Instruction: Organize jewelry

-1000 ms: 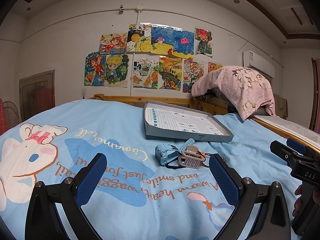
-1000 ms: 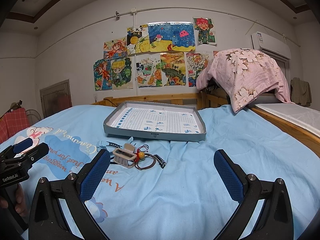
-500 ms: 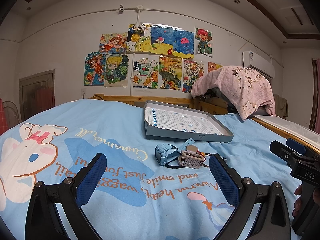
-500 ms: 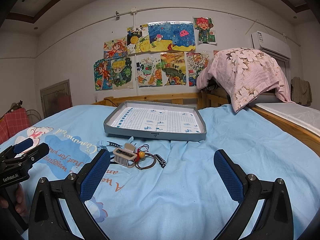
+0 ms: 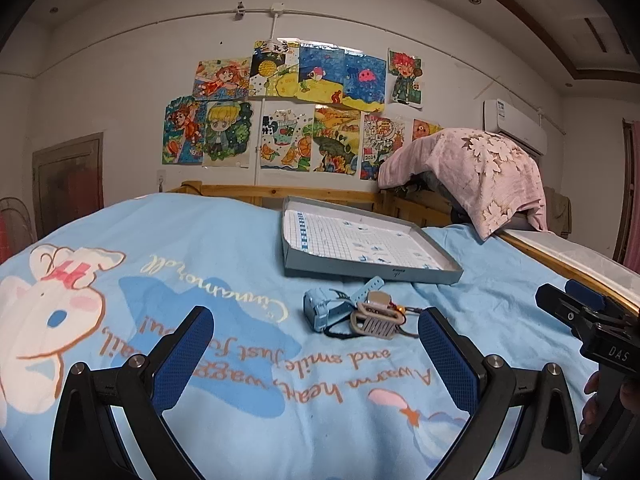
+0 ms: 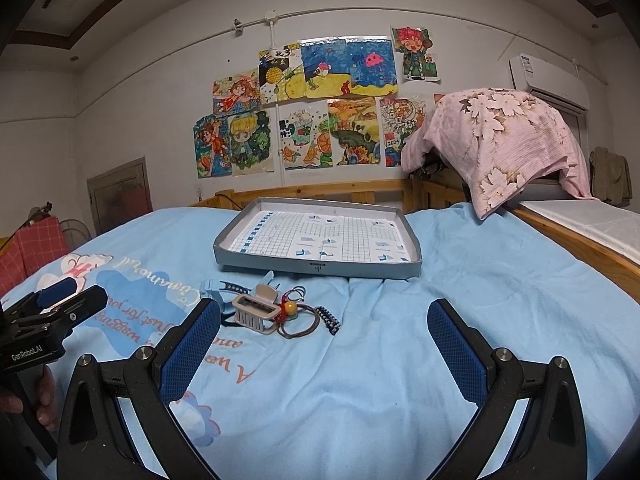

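On the bed [image 6: 460, 280], near the tray [image 6: 316, 266], jewelry [image 6: 276, 312] is lying while I am holding left tongs [image 5: 316, 344] and right tongs [image 6: 324, 340] spread, gripping nothing.

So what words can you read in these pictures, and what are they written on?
"GenRobot.AI": left gripper body.
"DAS": right gripper body.
"Cinnamoroll": blue bedsheet, upside down.
"and smile Just for", "waggi": bedsheet, upside down, partly hidden.
"2024": wall drawing.
Gray tray label: too small to read.
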The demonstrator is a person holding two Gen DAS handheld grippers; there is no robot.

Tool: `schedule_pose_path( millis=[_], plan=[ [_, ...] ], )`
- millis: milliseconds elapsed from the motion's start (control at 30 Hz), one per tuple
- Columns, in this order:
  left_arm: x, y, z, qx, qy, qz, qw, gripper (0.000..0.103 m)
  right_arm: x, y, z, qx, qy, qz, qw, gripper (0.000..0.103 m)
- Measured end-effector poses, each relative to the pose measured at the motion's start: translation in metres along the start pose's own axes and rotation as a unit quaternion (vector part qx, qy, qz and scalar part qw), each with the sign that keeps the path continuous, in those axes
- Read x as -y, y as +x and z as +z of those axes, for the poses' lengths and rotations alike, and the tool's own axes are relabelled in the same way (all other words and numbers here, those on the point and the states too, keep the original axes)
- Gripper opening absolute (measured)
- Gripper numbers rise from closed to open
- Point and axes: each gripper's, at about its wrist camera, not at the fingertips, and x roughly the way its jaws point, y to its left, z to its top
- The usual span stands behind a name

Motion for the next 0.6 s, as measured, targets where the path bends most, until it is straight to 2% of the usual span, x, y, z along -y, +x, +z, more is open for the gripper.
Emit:
schedule_pose_path(
  millis=[267,433,600],
  plan=[
    [-0.005,0.033,0.015,-0.029,0.005,-0.017,0.9994,0.103,0.003,0.017,0.018,0.001,0.000,0.010,1.000,0.102],
    [-0.007,0.061,0.023,-0.048,0.018,-0.026,0.9983,0.103,0.003,0.042,0.032,-0.010,-0.004,0.027,1.000,0.102],
    [-0.018,0.095,0.029,-0.077,0.008,-0.040,0.9962,0.103,0.004,0.070,0.042,-0.022,-0.001,0.054,0.998,0.102]
  ],
)
